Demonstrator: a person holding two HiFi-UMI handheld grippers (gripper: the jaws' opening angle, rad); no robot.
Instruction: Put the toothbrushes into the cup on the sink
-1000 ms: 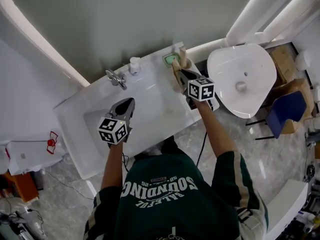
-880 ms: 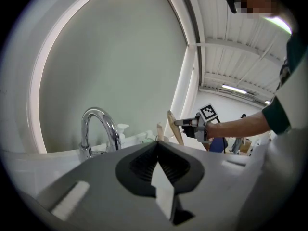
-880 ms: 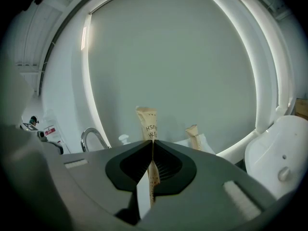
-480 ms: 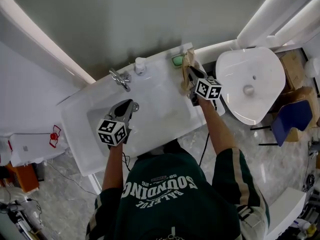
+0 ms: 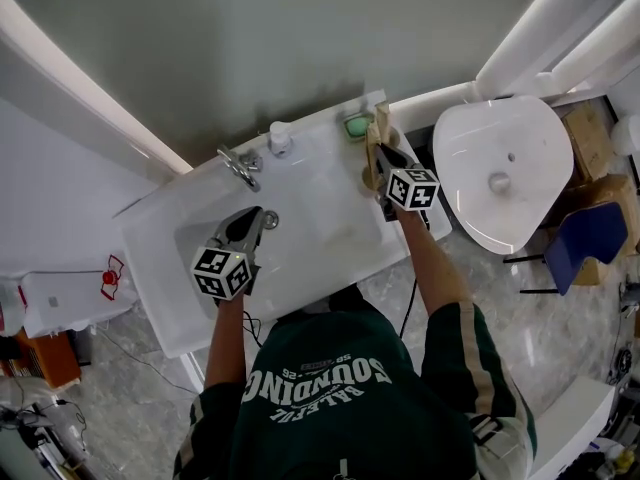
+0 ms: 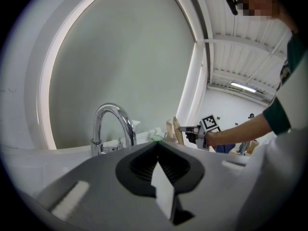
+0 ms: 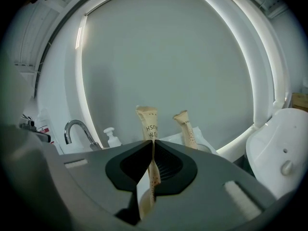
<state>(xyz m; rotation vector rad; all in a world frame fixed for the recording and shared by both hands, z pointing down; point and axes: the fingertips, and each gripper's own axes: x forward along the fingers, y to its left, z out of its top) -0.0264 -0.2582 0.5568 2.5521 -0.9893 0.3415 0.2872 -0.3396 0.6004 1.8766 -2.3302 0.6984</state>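
One wrapped toothbrush point(image 7: 187, 126) apparently in the cup point(image 7: 206, 147) right of the faucet point(image 5: 240, 163), the right gripper point(image 7: 153, 142) clamps the second toothbrush point(image 7: 147, 124) as the left gripper point(image 6: 158, 147) waits clenched, empty.

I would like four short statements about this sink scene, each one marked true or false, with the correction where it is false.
1. The right gripper is shut on a wrapped toothbrush. True.
2. The left gripper holds a toothbrush too. False: its jaws are together, with nothing between them.
3. In the right gripper view, a second toothbrush stands to the right of the held one. True.
4. In the head view, the faucet is right of the soap bottle. False: the faucet is left of it.
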